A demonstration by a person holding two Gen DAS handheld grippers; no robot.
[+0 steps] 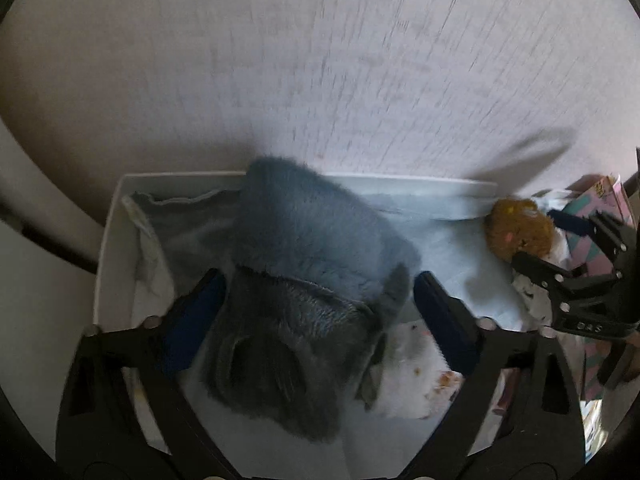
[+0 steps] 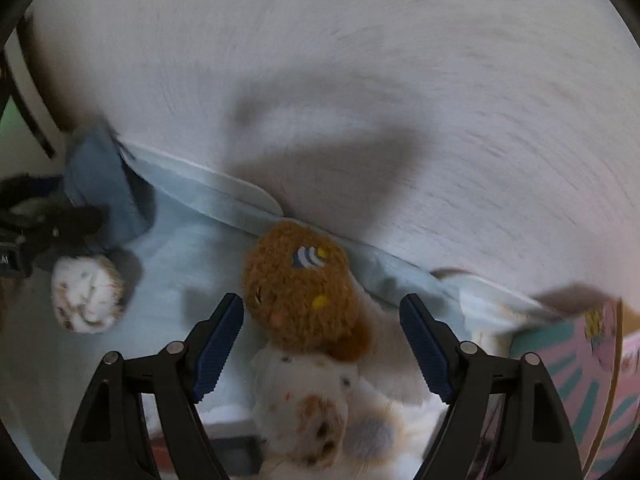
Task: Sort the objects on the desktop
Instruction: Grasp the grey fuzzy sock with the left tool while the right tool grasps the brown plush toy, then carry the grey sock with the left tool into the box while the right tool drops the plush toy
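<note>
Desk surface (image 1: 360,60) motion-blurred in both views; patterned box (image 2: 592,372) cut by frame edge, print unreadable.

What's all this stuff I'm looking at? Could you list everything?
Fluffy blue-grey plush toy: one, in the white box, between the left fingers, untouched.
Round brown knitted plush: one, with yellow dots, at the box's far edge.
White speckled plush pieces: at least two, beside and under the others.
Shallow white box: one, lined with pale blue cloth.
Pink and teal patterned carton: one, right of the box.
Pale woodgrain tabletop: beyond the box.
Left hand-held gripper: black, blue pads, open.
Right hand-held gripper: same, open over the brown plush.
</note>
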